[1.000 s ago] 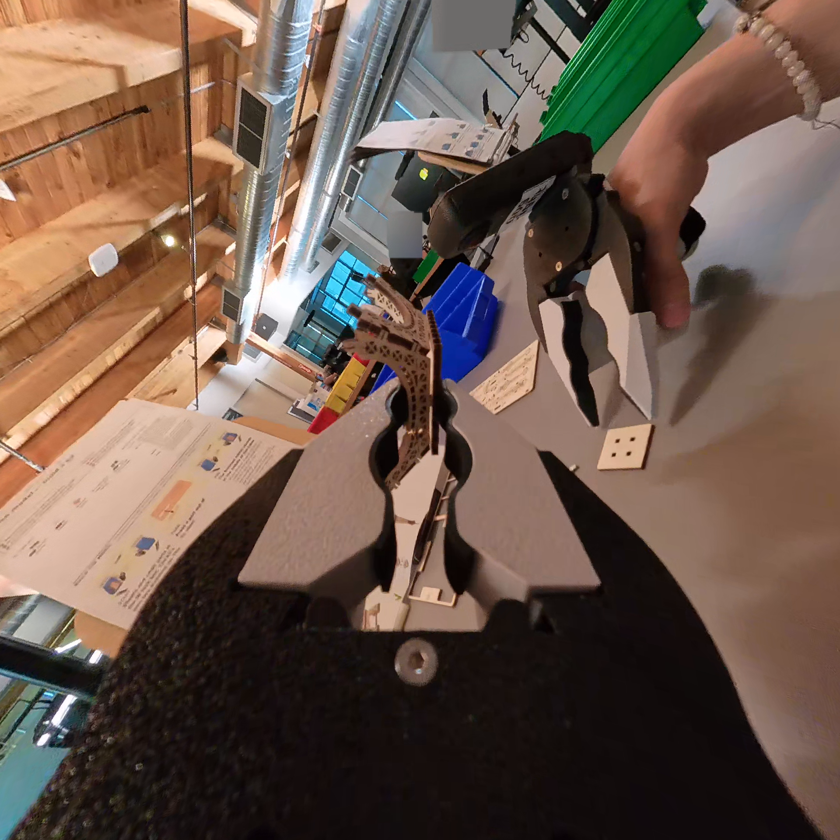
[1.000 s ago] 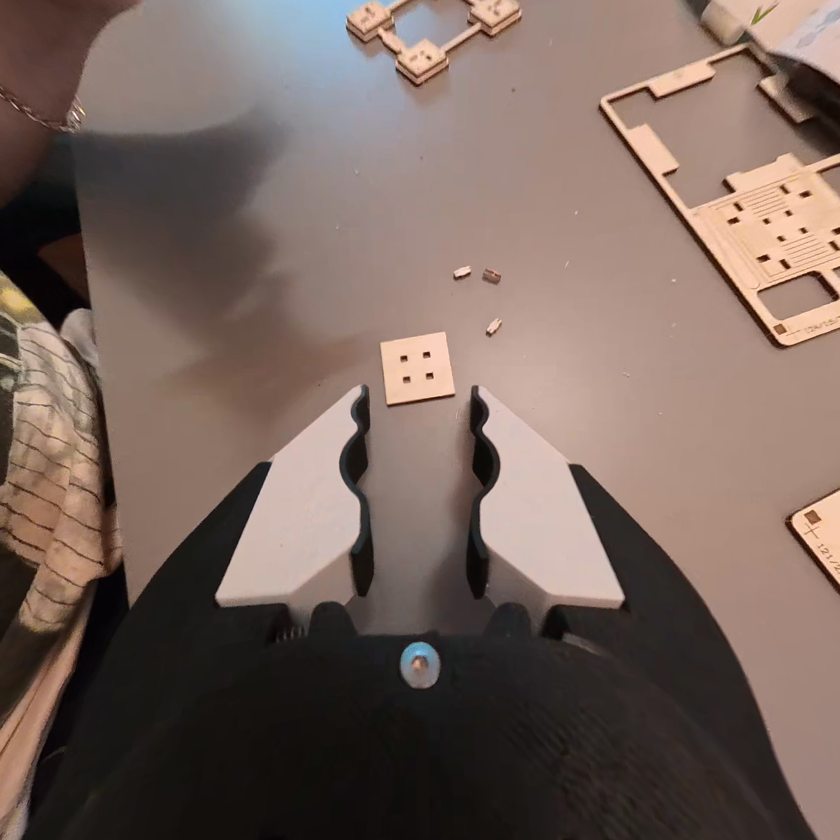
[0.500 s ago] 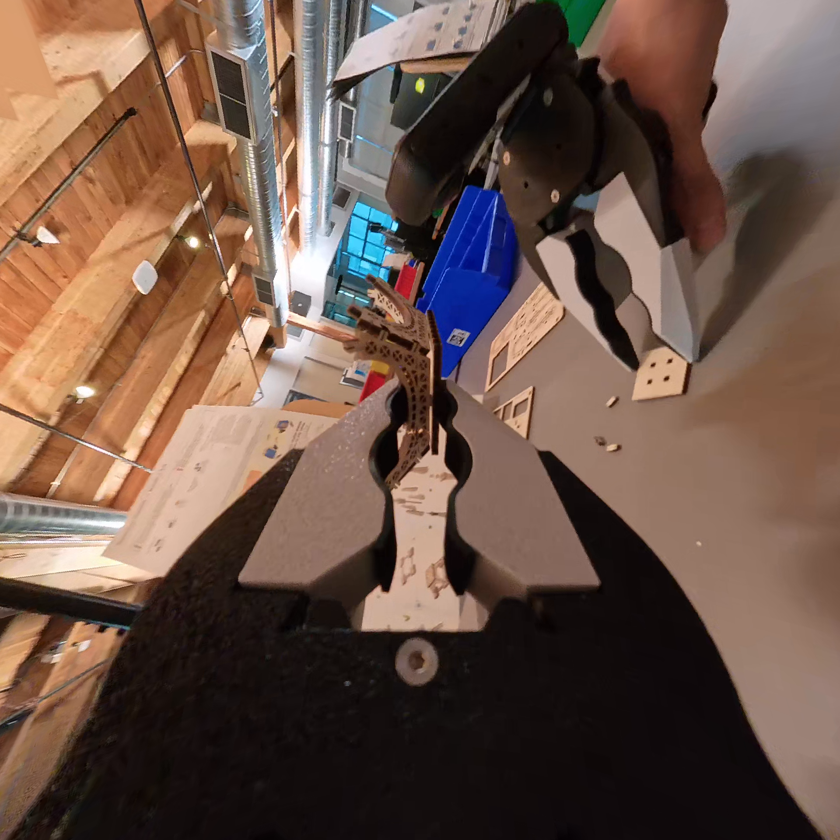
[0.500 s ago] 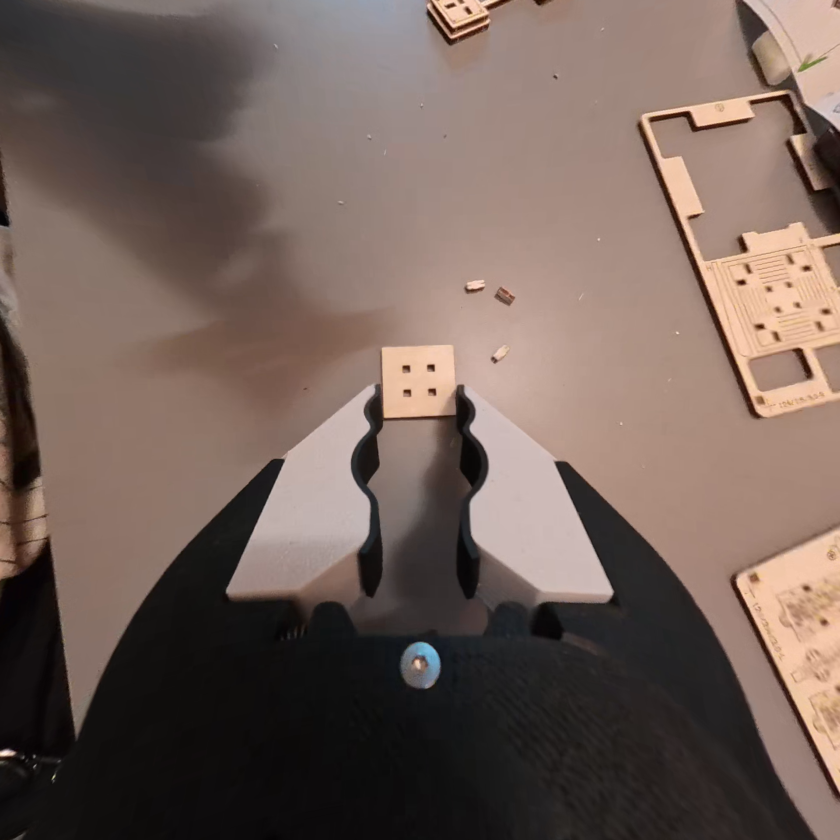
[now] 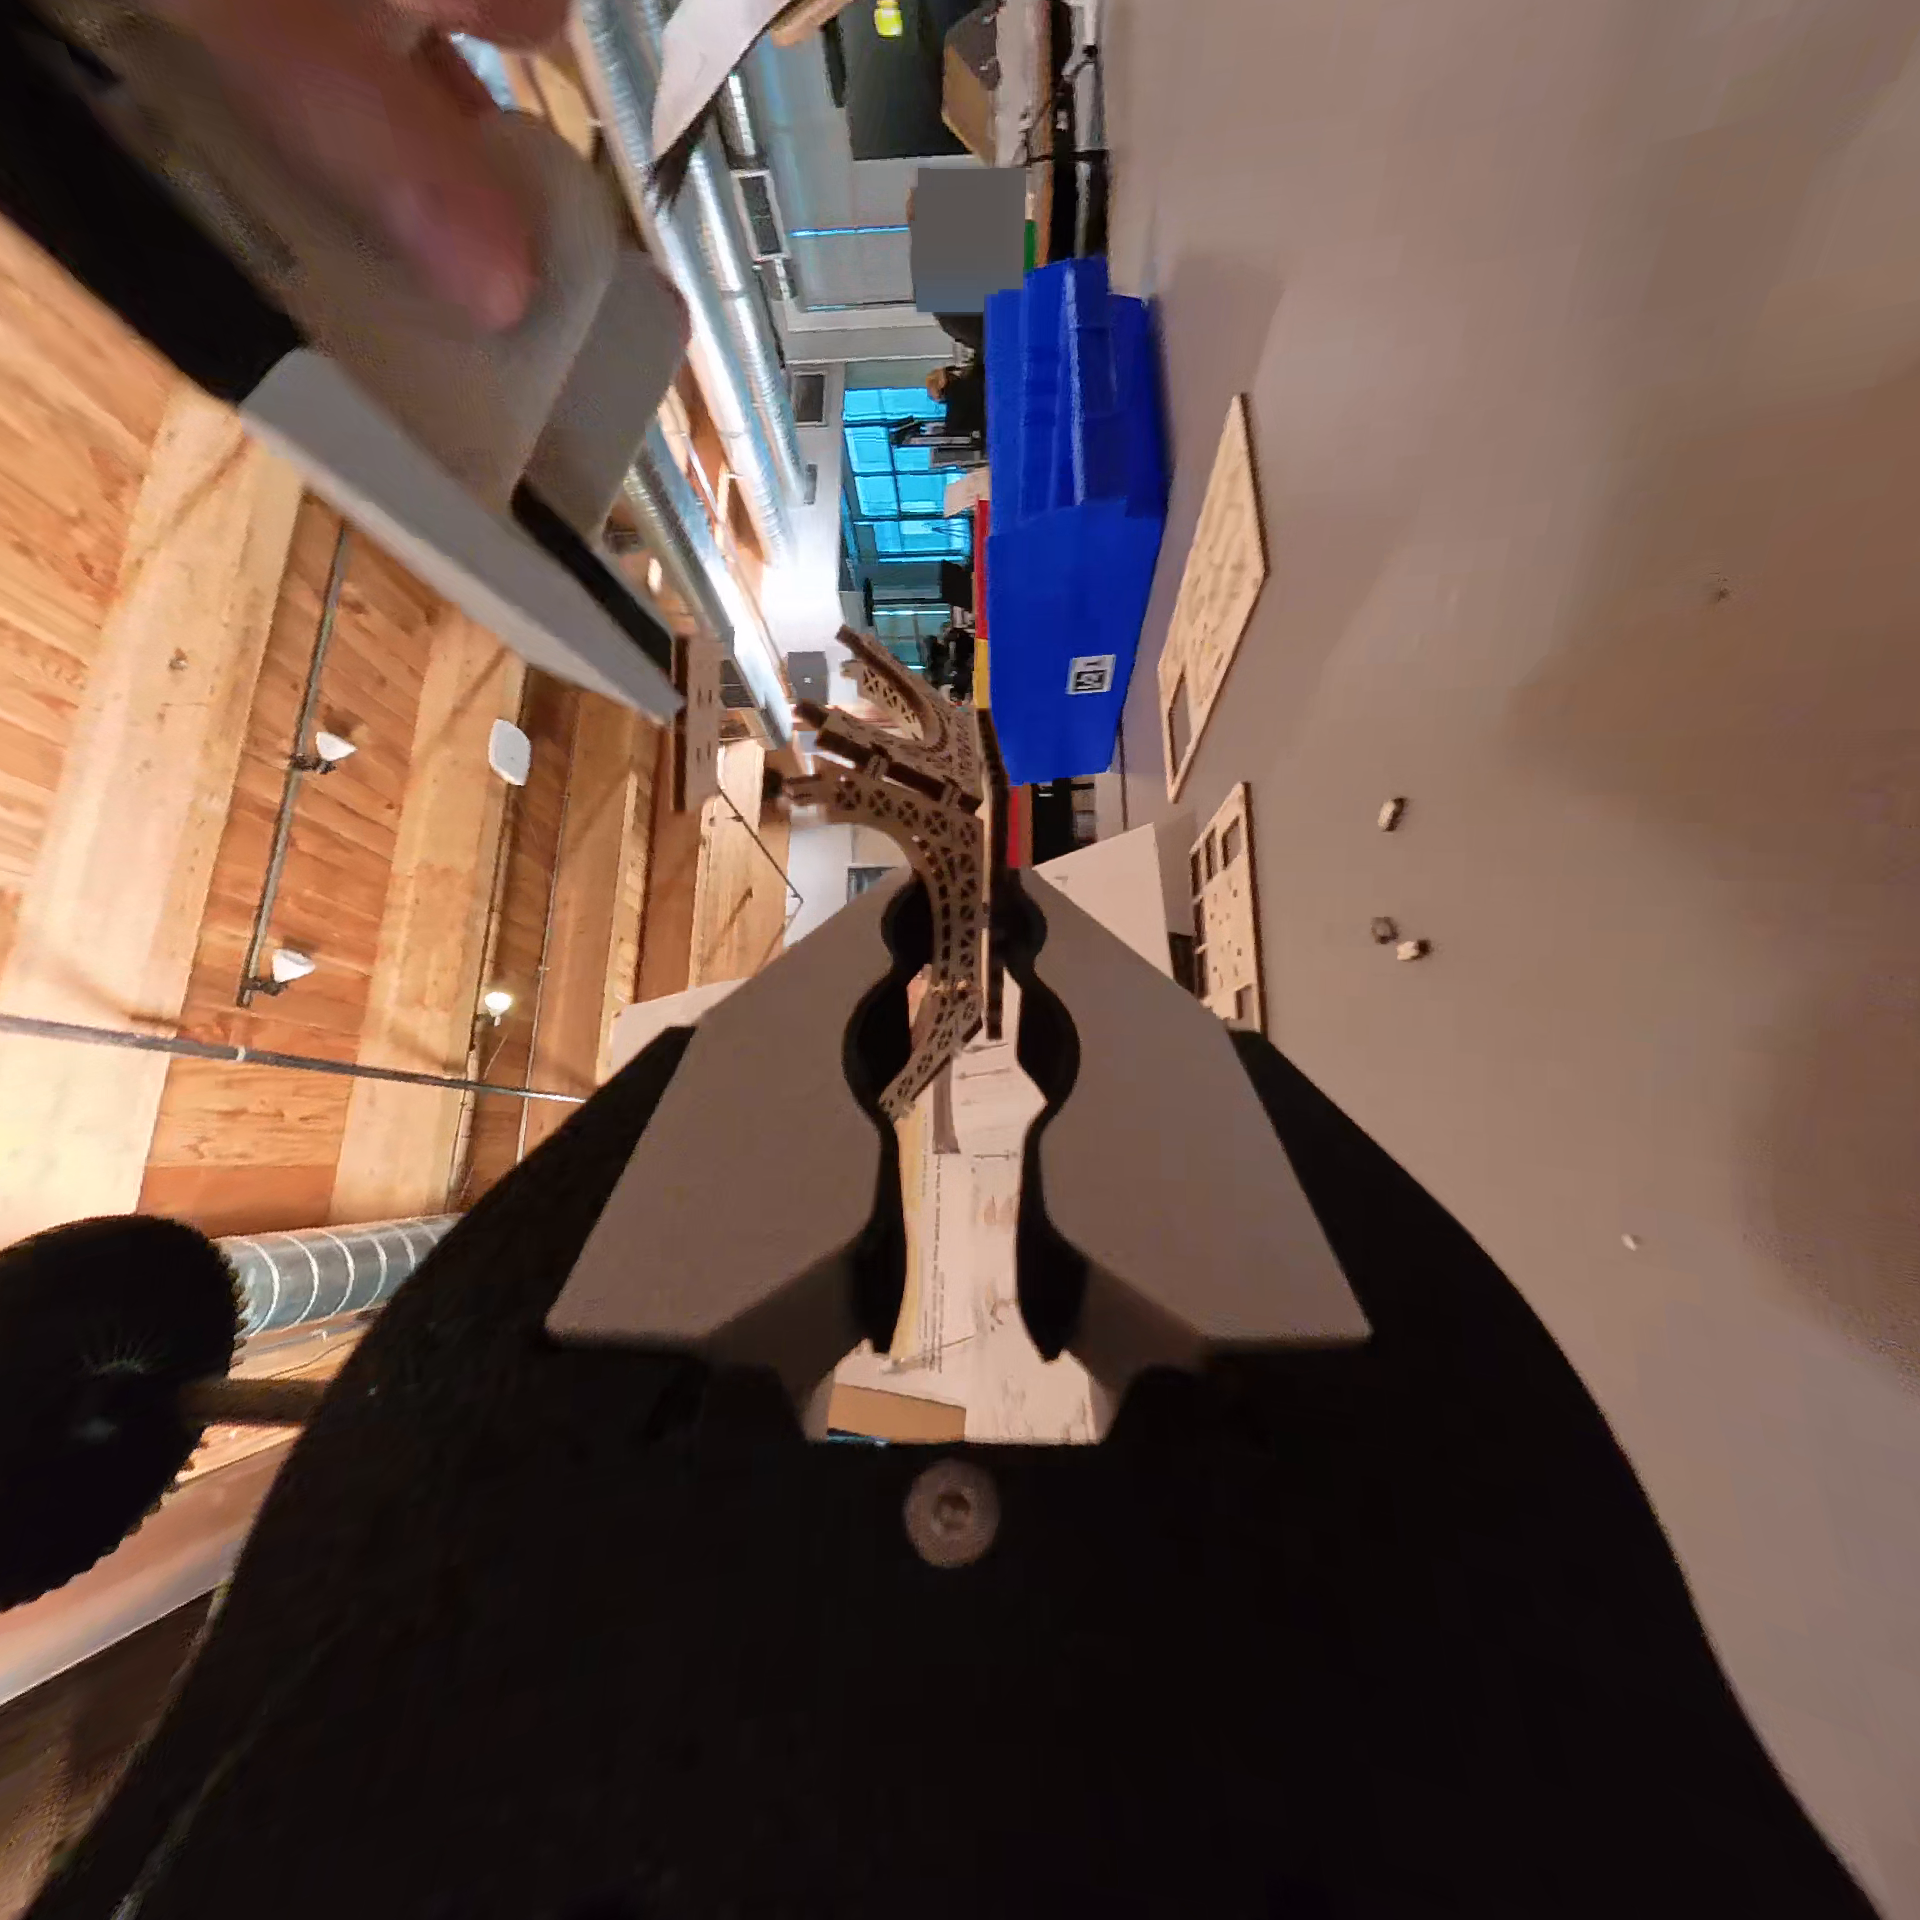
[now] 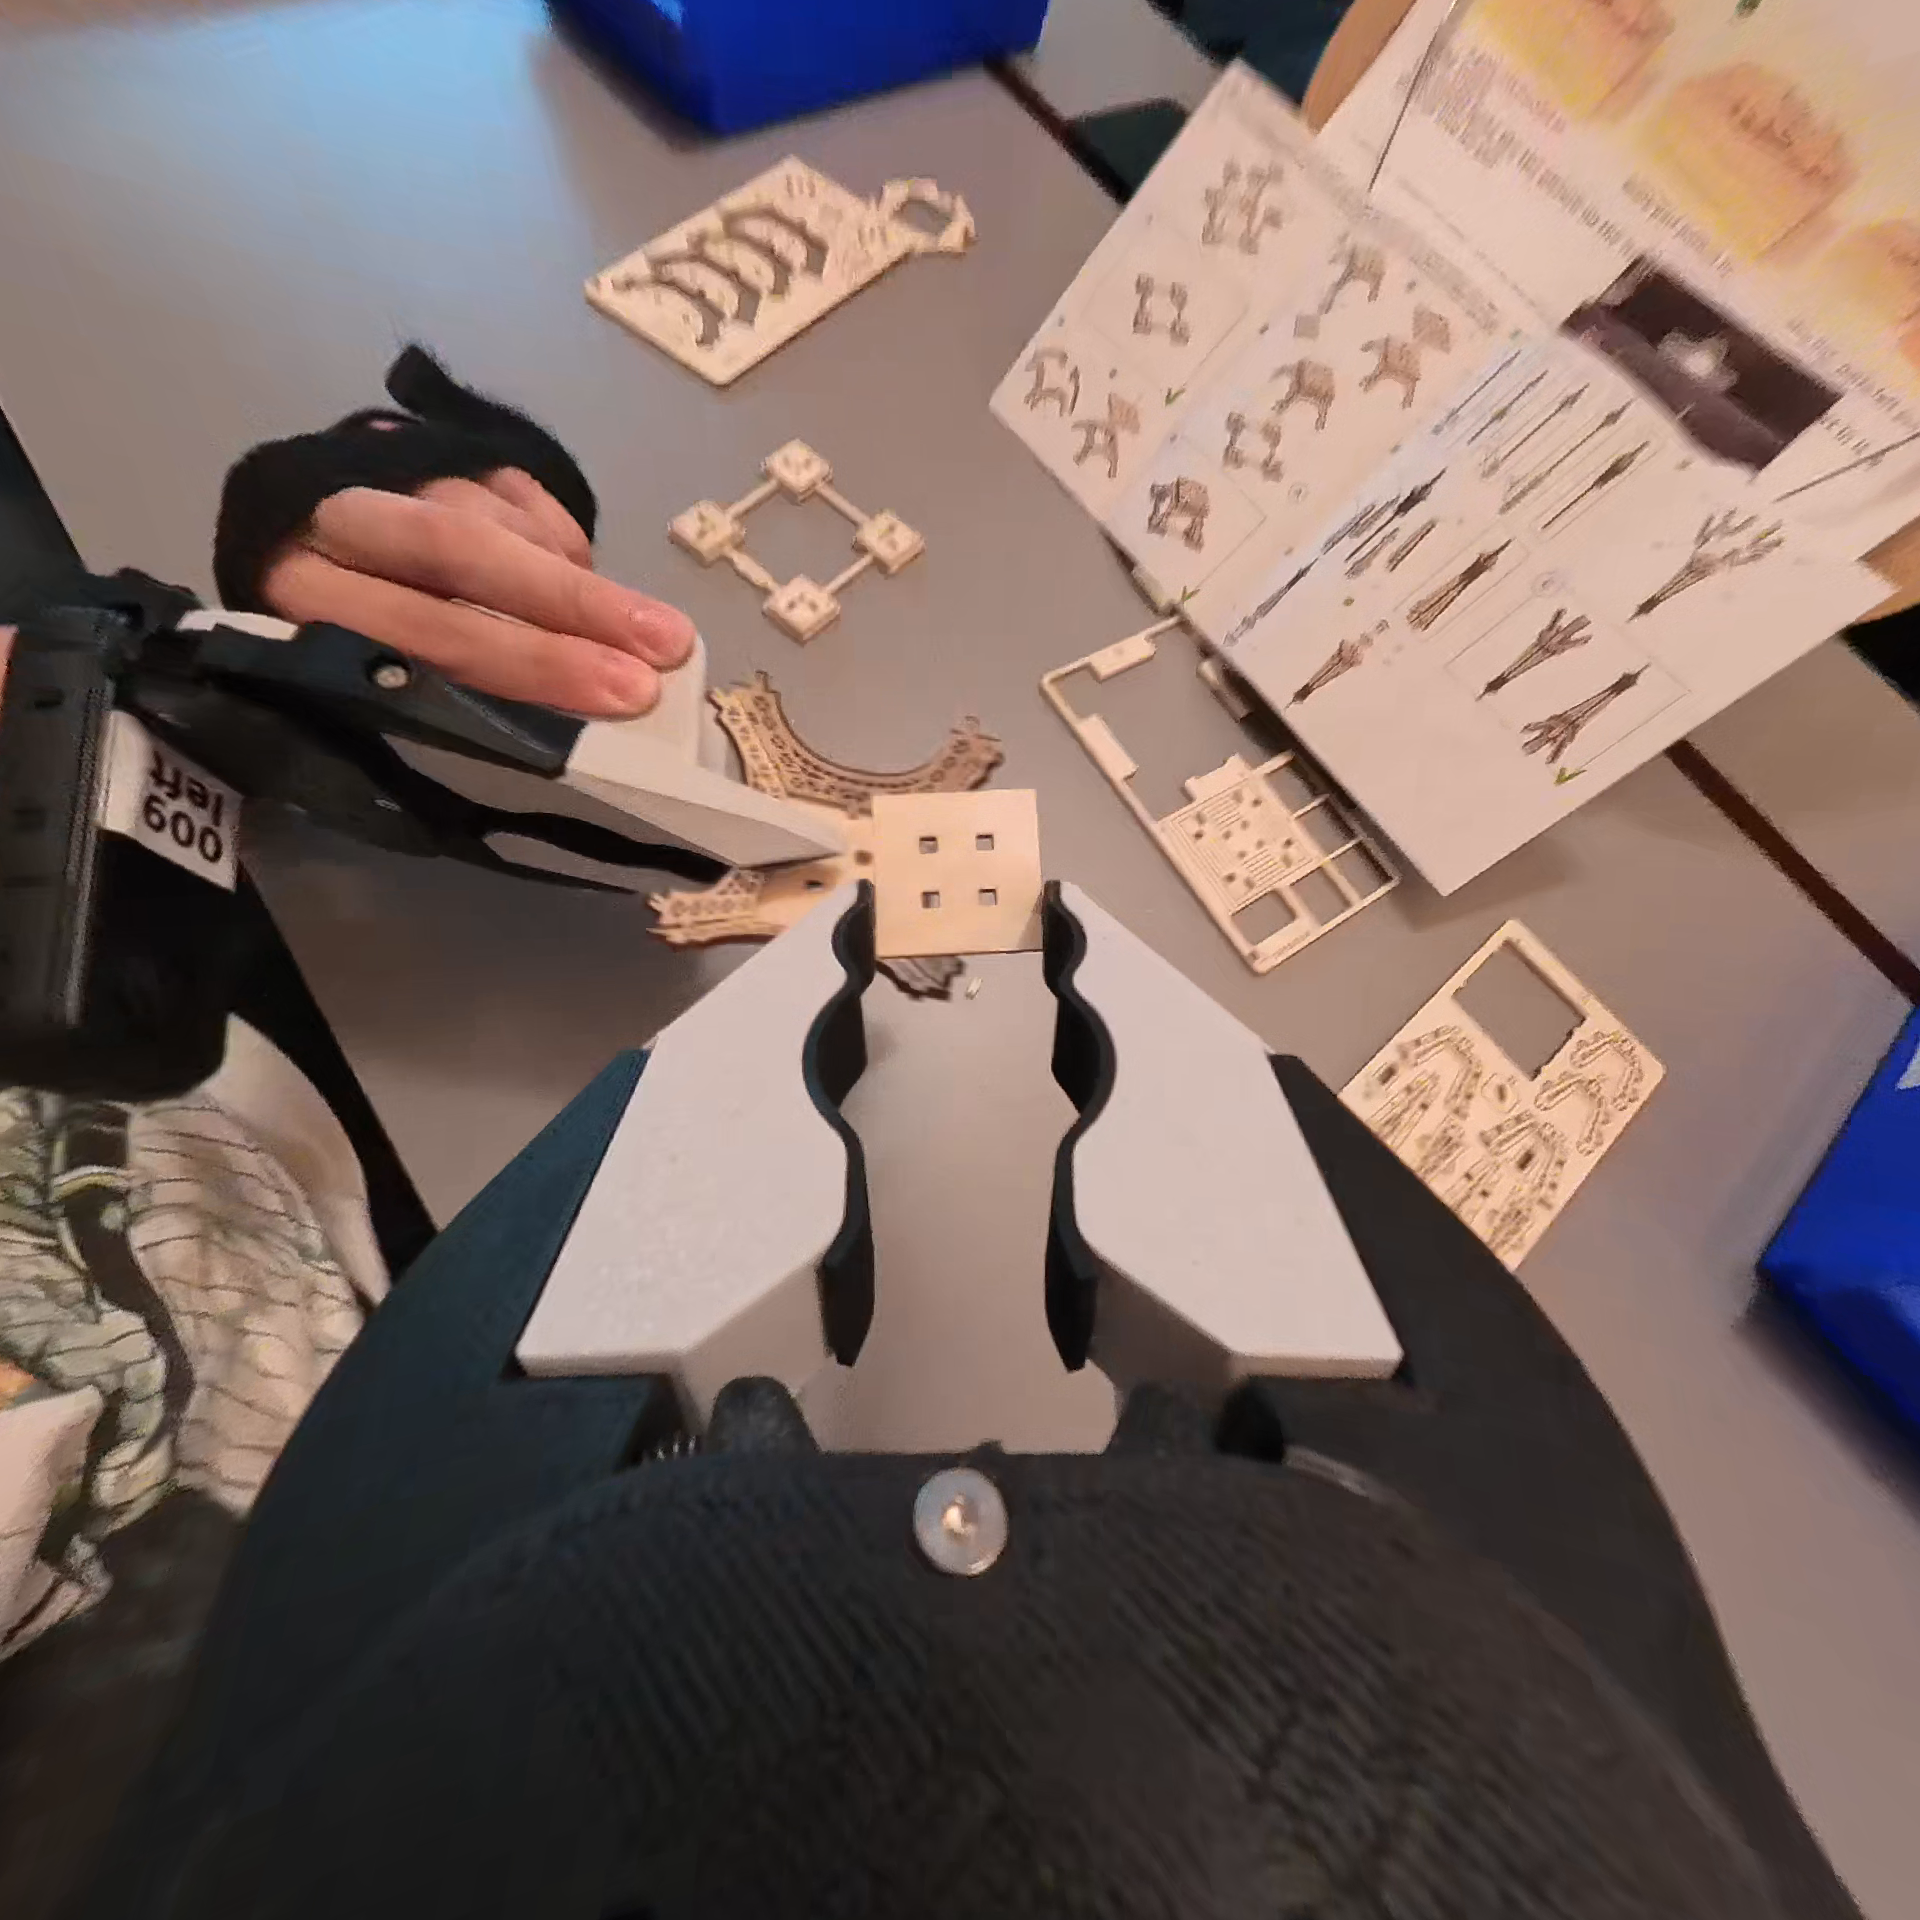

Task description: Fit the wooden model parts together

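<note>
Both views are bright and evenly lit from overhead, with wide-angle bending toward the edges. In the left wrist view, the hand (image 5: 416,197) at upper left is smeared. In the right wrist view, the instruction sheet (image 6: 1475,468) at upper right is motion-blurred.

Two hand-held grippers with black bodies and pale grey fingers

Each gripper, right (image 6: 951,920) and left (image 5: 961,914), has wedge-shaped grey fingers (image 6: 717,1164) lined with wavy black pads (image 6: 844,1132) and a silver screw (image 6: 958,1514) at lower centre. At the frame's left, a white label (image 6: 171,805), a black glove (image 6: 343,468) and a striped garment (image 6: 125,1299).
</note>
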Demonstrator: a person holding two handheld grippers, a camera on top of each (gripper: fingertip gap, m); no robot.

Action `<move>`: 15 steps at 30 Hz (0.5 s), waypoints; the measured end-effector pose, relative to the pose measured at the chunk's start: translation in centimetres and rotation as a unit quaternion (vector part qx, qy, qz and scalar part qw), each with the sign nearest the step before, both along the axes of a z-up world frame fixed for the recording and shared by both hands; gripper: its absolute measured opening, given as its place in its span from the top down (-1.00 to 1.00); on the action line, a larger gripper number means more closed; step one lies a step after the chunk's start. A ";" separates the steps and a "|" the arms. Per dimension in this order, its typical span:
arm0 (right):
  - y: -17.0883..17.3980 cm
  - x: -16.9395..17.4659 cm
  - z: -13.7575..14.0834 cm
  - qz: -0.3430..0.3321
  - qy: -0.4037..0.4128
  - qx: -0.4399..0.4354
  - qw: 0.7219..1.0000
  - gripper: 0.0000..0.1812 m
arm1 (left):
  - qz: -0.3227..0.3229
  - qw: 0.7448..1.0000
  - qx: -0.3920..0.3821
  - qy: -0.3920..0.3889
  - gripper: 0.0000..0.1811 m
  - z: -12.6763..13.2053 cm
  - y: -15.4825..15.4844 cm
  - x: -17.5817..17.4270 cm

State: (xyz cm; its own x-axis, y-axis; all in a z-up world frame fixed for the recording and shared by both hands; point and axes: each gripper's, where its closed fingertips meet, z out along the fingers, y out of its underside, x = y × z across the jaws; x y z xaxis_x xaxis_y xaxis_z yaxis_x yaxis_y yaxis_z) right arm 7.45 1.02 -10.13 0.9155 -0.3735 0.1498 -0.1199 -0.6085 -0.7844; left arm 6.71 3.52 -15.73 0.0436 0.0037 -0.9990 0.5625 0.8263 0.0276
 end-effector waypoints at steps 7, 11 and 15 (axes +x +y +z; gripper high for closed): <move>1.6 0.7 -3.8 -0.018 0.054 -0.030 0.998 0.67 | -0.002 0.999 0.017 0.045 0.88 -1.7 -0.1 0.2; -1.8 3.4 -6.1 -0.092 0.071 -0.034 0.993 0.67 | -0.013 0.992 0.034 0.120 0.88 -3.7 -0.1 0.1; -3.6 3.7 -10.6 -0.109 0.122 -0.014 0.986 0.67 | -0.016 0.984 0.053 0.171 0.88 -5.6 -0.1 0.1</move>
